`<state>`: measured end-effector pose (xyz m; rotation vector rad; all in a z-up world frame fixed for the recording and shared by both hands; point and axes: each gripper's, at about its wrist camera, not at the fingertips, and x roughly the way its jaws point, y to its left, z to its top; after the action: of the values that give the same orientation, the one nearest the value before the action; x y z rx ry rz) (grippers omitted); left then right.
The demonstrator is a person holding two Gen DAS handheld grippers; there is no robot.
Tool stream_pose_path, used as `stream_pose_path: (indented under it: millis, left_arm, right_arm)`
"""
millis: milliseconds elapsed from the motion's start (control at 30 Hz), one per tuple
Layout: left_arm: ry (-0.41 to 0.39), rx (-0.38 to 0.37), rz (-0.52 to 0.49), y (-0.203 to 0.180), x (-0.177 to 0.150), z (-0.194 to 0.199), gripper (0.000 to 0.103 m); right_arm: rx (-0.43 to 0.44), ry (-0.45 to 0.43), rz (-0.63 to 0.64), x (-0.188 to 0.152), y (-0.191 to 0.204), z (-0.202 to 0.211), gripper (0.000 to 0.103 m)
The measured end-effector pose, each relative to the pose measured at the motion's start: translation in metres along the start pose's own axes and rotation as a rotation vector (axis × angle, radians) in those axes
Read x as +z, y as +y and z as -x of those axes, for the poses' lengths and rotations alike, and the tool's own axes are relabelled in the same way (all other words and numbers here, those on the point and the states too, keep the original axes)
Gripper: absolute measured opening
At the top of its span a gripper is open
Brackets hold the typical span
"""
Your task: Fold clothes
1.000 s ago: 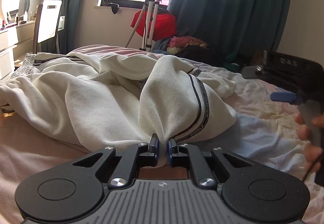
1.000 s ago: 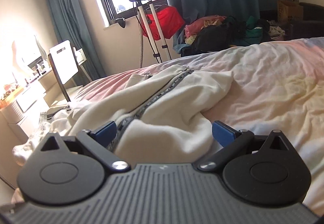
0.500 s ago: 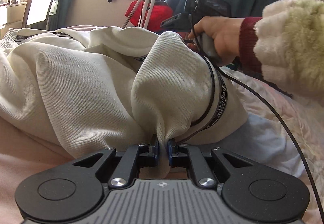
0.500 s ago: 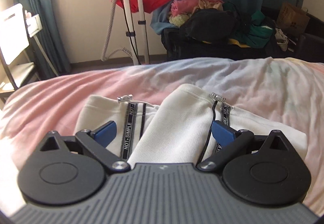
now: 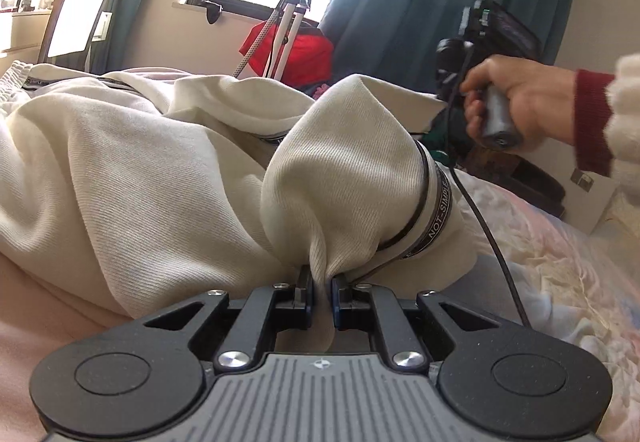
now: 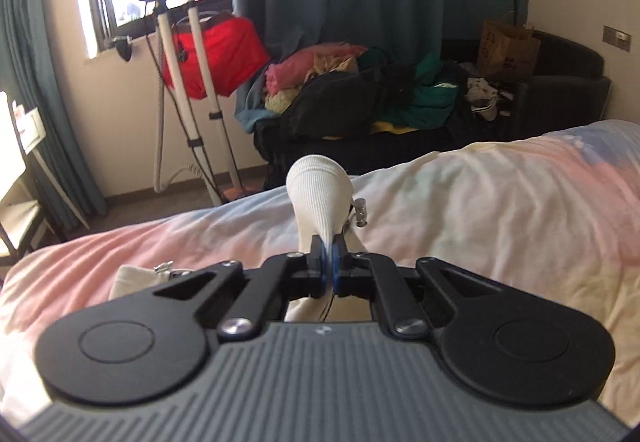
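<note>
A cream garment (image 5: pixel 132 170) with black lettered tape trim lies bunched on the bed. My left gripper (image 5: pixel 321 288) is shut on a pinched fold of it, which rises in a peak in front of the fingers. My right gripper (image 6: pixel 329 266) is shut on another fold of the same cream garment (image 6: pixel 318 186), beside a metal zip pull (image 6: pixel 361 211). In the left wrist view the right gripper's body (image 5: pixel 480 42) and the hand holding it show at the far edge of the garment; its fingertips are hidden there.
The bed has a pink and pale blue sheet (image 6: pixel 480 210). Beyond it stand a white garment steamer (image 6: pixel 180 82), a red bag (image 6: pixel 218 60), a sofa piled with clothes (image 6: pixel 360 98) and teal curtains. A white chair (image 5: pixel 78 18) is at the left.
My right gripper has closed on a fold of the garment's far edge and lifted it. My left gripper has kept its grip and place.
</note>
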<state>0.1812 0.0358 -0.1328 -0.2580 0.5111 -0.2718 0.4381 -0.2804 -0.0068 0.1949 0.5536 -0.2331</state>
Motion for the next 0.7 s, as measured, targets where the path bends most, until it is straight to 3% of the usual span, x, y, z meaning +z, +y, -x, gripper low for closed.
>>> stream_pose_path:
  millis: [67, 200, 333, 500, 600, 700]
  left_arm:
    - [-0.014, -0.002, -0.008, -0.003, 0.003, 0.006, 0.010]
    - [-0.030, -0.001, -0.034, -0.012, 0.007, 0.016, 0.010]
    - [-0.045, 0.000, -0.102, -0.023, 0.002, 0.029, 0.010]
    - [-0.017, 0.036, -0.153, -0.032, -0.005, 0.036, 0.012]
    - [0.006, 0.070, -0.181, -0.038, -0.009, 0.039, 0.012]
    - [0.030, 0.092, -0.188, -0.042, -0.012, 0.042, 0.013]
  right_arm:
    - [-0.001, -0.031, -0.089, 0.002, -0.051, 0.035, 0.005]
    - [0.018, -0.070, -0.352, -0.031, -0.162, 0.104, 0.005]
    - [0.097, -0.037, -0.721, -0.114, -0.256, 0.151, 0.006]
    - [0.165, -0.001, -0.966, -0.195, -0.315, 0.174, 0.007]
    - [0.222, 0.023, -1.079, -0.219, -0.332, 0.177, 0.008]
    - [0.308, 0.033, -1.108, -0.228, -0.338, 0.177, 0.008]
